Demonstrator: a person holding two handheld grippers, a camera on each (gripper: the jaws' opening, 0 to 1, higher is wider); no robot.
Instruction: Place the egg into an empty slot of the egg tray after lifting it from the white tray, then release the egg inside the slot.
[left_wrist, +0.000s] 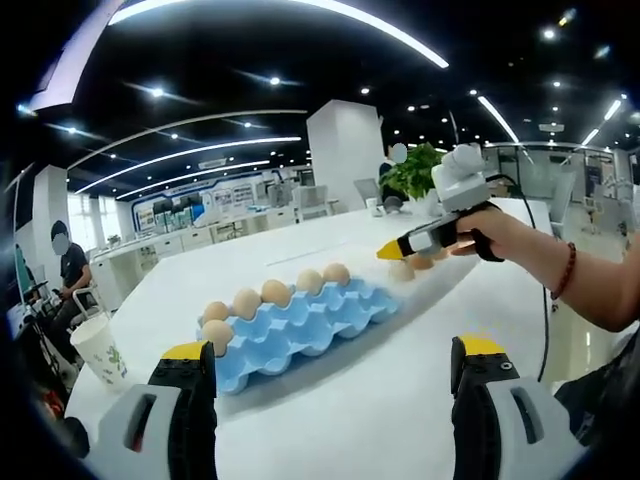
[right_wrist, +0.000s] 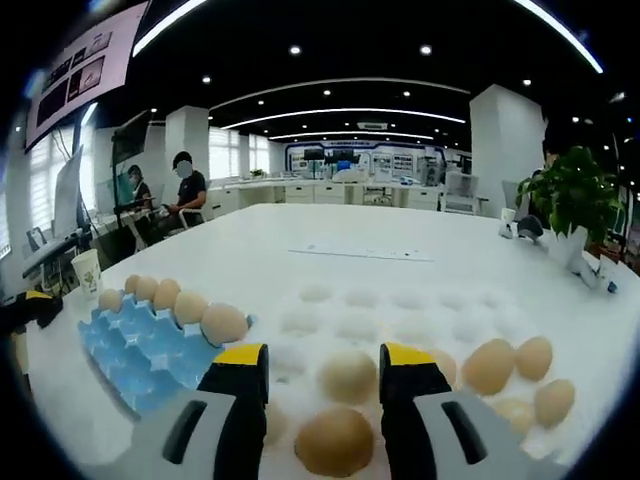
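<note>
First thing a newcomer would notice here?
The blue egg tray mid-table, with a row of brown eggs along its far edge. Then the right gripper, open over an egg on the white tray, where more eggs lie. The left gripper is open, holding nothing.

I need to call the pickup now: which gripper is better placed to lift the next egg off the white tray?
Right. The right gripper is open over the white tray, an egg between its jaws. The left gripper hangs open, short of the blue egg tray, away from those eggs.
</note>
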